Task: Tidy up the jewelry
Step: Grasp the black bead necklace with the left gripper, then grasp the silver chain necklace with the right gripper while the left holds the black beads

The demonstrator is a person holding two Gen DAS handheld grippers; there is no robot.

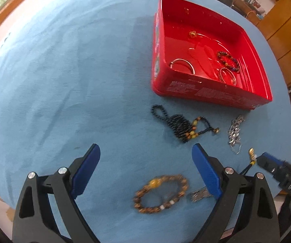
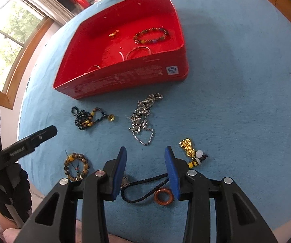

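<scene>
Silver chain (image 2: 143,119) lengthwise toward red box (image 2: 125,79)

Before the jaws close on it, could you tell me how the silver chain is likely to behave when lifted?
The silver chain lies in a loose, tangled heap, so it would probably hang limp and trail. Its fine metal links look smooth and might slip from the jaws. Lying flat, it seems unlikely to roll.

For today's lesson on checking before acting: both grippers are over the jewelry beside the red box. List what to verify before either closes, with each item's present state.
1. Left gripper open, nothing between its jaws: ok.
2. Brown bead bracelet framed by the left gripper: ok.
3. Right gripper open: ok.
4. Black cord with copper ring lies between the right fingers: ok.
5. Red box has bare floor: ok.
6. Cord free of the gold pendant: cannot tell.
</scene>
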